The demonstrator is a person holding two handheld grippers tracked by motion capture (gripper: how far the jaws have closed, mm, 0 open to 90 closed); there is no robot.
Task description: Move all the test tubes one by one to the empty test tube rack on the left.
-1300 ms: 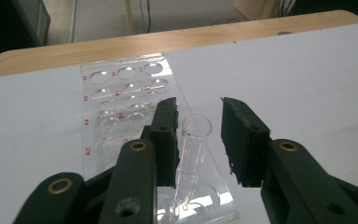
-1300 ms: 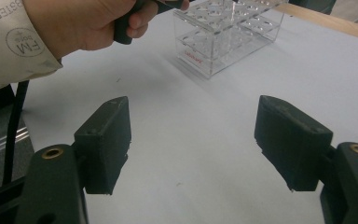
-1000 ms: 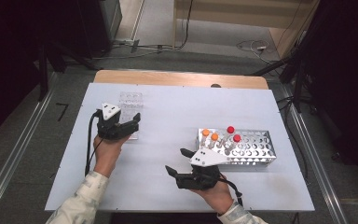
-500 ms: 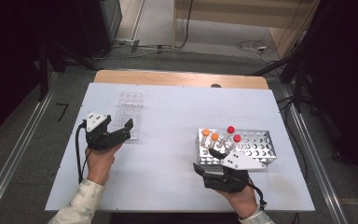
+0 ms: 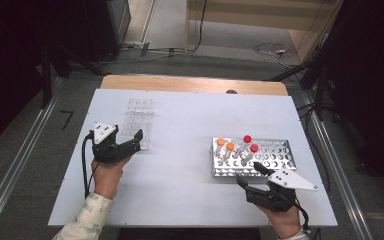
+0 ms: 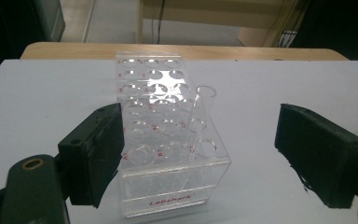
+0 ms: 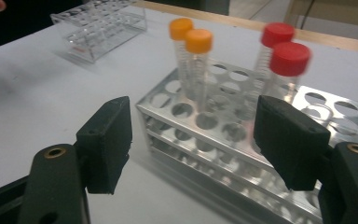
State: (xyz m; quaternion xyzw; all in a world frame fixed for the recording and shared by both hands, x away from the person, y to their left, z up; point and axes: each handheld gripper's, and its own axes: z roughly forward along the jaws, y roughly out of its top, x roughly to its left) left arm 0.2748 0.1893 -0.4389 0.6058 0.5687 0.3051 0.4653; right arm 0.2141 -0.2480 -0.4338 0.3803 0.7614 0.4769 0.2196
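1. Clear acrylic tube rack (image 6: 168, 140) sits on my white bench (image 5: 180, 175), one uncapped tube (image 6: 196, 122) leaning inside; left gripper (image 6: 205, 154) fingers spread wide around it.
2. My right gripper (image 7: 196, 144) fingers gape empty before the perforated metal rack (image 7: 242, 140) holding orange-capped tubes (image 7: 196, 70) and red-capped tubes (image 7: 286, 70).

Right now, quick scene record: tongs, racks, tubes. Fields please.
left tongs: open, jaws either side of the clear rack's near end, not touching it
right tongs: open, facing the metal rack, empty
clear rack: acrylic, on the white table, one uncapped clear tube leaning in it
metal rack: perforated, on the table's right side
orange-capped tubes: two, upright in the metal rack
red-capped tubes: two, upright in the metal rack
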